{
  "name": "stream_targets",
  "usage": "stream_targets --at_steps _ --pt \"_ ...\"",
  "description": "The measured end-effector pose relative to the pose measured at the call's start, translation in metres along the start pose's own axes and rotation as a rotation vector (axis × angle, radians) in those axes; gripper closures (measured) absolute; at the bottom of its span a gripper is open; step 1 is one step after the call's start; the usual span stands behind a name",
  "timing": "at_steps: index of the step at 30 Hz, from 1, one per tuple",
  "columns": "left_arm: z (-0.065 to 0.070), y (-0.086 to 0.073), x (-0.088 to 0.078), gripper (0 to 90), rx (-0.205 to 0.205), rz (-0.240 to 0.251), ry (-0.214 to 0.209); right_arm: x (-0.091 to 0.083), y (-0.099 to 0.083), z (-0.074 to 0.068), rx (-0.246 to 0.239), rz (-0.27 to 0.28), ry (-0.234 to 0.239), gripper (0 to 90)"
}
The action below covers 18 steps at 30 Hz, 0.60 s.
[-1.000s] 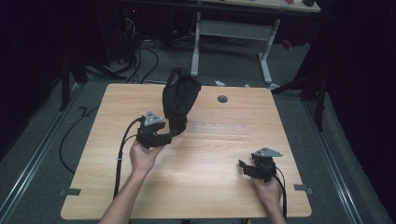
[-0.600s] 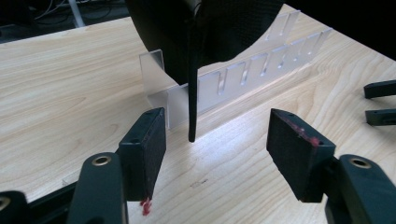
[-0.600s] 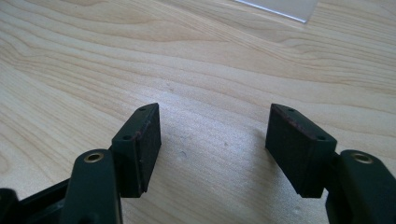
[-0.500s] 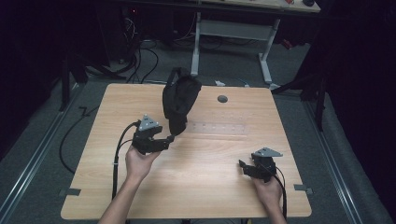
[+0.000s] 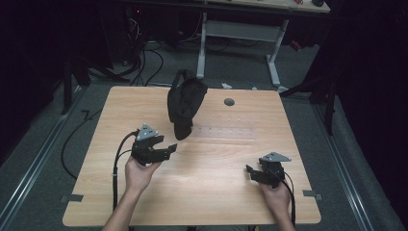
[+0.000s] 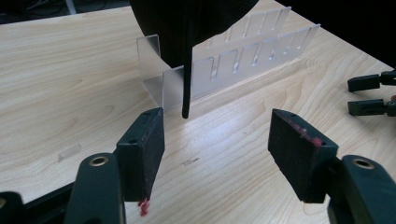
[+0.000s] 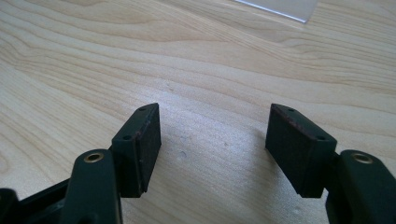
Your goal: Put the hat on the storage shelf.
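Dim room, dark floor with cables snaking around, and a light wooden table (image 5: pixel 207 192) with a round grommet hole (image 5: pixel 229 102) near its far edge. A black cap (image 5: pixel 184 103) sat perched on the left end of a clear slotted acrylic rack (image 6: pixel 243 60), its strap (image 6: pixel 187 70) dangling down the front, pretty much blocking the rack's near end. The left gripper (image 5: pixel 168 148) was just short of the cap, jaws spread wide, nothing in them. The right gripper (image 5: pixel 250 172) sat well apart near the table's right front, jaws also wide and empty over bare wood.
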<state>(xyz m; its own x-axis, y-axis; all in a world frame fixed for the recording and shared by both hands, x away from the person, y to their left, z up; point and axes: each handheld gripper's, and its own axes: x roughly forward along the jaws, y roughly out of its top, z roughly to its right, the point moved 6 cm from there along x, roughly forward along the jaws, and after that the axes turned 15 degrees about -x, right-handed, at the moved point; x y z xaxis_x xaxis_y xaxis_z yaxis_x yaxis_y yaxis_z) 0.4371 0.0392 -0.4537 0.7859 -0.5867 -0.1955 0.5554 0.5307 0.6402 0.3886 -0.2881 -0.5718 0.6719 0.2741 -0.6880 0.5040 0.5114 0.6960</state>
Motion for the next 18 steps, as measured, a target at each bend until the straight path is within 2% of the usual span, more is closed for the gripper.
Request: stream_targets --at_steps 10,18 --pt "-0.003 -0.004 -0.009 36.5 -0.027 0.006 -0.001 0.000 0.000 0.000 0.004 -0.001 0.001 35.9" --pt "-0.010 -0.008 -0.014 36.3 -0.021 0.004 0.013 0.000 0.000 -0.001 0.005 -0.001 0.001 35.9"
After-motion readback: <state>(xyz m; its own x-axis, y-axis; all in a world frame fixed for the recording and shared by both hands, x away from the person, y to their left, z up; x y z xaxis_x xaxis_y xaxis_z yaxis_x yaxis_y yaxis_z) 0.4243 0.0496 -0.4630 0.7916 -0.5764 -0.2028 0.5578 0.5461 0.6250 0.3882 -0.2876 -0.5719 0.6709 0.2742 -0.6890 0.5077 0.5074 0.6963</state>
